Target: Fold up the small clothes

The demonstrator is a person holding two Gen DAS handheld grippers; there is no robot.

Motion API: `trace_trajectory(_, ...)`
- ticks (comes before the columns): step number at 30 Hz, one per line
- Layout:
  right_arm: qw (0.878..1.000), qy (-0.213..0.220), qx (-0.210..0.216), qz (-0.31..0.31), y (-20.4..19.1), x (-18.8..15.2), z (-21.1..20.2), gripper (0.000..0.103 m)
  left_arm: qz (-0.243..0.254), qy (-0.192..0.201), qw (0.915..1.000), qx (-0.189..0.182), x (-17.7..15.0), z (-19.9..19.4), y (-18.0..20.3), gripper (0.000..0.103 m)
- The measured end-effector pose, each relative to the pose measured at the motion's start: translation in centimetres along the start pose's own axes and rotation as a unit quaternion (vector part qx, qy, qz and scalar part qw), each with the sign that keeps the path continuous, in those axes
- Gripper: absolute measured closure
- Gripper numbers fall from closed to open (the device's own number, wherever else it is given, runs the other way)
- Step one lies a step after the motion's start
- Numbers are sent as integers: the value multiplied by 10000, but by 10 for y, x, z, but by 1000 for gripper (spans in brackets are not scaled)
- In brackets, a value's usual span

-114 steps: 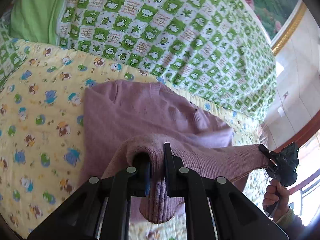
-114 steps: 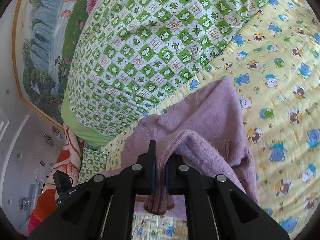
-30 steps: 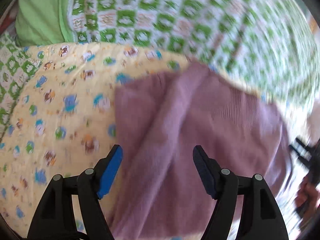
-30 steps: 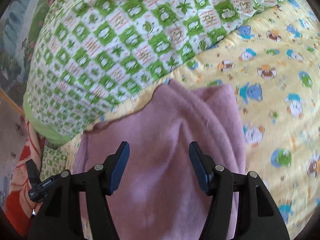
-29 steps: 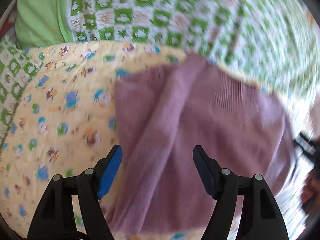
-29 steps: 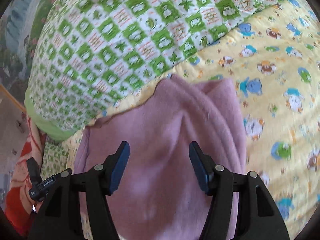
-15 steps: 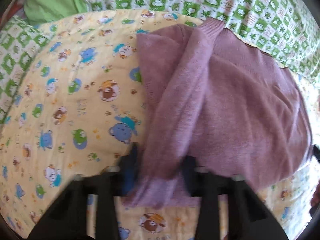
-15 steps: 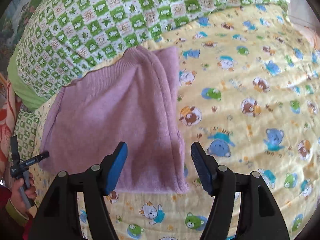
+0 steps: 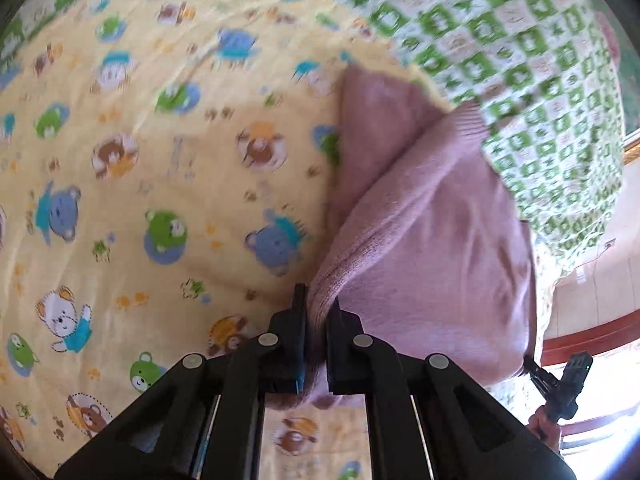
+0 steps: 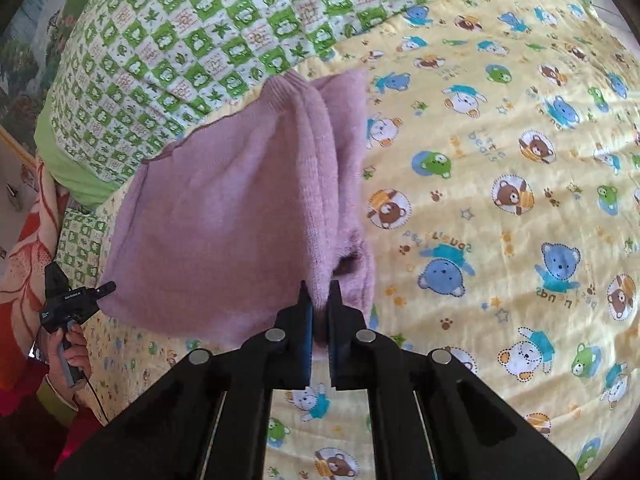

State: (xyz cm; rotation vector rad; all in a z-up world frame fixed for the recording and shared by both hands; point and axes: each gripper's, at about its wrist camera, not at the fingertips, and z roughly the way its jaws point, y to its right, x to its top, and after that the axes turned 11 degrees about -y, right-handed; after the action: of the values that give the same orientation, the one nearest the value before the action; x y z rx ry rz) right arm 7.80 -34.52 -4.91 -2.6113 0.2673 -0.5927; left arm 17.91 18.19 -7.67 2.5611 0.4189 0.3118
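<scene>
The sweater [image 9: 432, 248] is pinched at its two near corners, one by the left hand-held gripper [image 9: 316, 312] and one by the right hand-held gripper [image 10: 319, 300]. The folded layers could be let slip apart if only the top knit is caught. The sweater is spread ahead of both, toward the bed's [image 10: 500, 184] far edge by the green quilt [image 10: 224, 36].

Printed words sit among the cartoon animals on the yellow bear-print quilt [image 10: 500, 184] — all seen upside down in the right wrist view. "little bears" reads beside the brown bear roundel; "bear friends" reads below the blue bear at right. A third phrase left of centre is only partly legible. The white label on the left gripper [image 10: 108, 289] is too small to read.
</scene>
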Motion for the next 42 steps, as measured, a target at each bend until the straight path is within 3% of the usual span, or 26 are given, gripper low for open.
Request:
trace_trajectory(3, 9996, -186, -152, 128, 6, -1, 16, 97, -69, -22, 9999, 109, 2, 6, -1, 92)
trace_trajectory(6, 9991, -211, -289, 205, 5, -1, 17, 96, -210, -35, 9993, 295, -5, 1, 1, 68)
trace_trajectory(8, 9982, -148, -560, 133, -3, 0, 12, 85, -217, 3, 9989, 412, -14, -8, 2, 62)
trace_trajectory(9, 9976, -73, -683, 58, -8, 1, 7, 78, -231, -11, 9986, 484, -19, -11, 1, 51)
trace_trajectory(11, 9962, 212, -826, -151, -22, 2, -6, 73, -357, -2, 9976, 601, -32, -16, 3, 41)
trace_trajectory(16, 9946, 623, -523, -646, -68, 14, -20, 72, -722, -266, 9963, 392, -60, -9, 5, 39)
trace_trajectory(20, 9953, 330, 388, -819, -105, 33, 10, 72, -1011, -324, 9943, 82, -72, 4, 7, 37)
trace_trajectory(27, 9843, -259, 1188, -1276, -179, 77, 88, 72, -1185, -166, 9928, 34, -64, 15, 18, 32)
trace_trajectory(31, 9732, -588, 1504, -1635, -226, 104, 130, 72, -1428, -43, 9896, -165, -64, 15, 11, 30)
trace_trajectory(35, 9667, -860, 1700, -1709, -256, 126, 167, 72, -1583, 83, 9867, -356, -62, 17, 8, 20)
trace_trajectory(39, 9655, -1078, 1716, -1638, -279, 142, 203, 72, -1481, 93, 9888, -144, -58, 20, 17, 18)
trace_trajectory(42, 9633, -991, 1939, -1569, -299, 157, 215, 72, -1509, 121, 9884, -96, -57, 22, 19, 17)
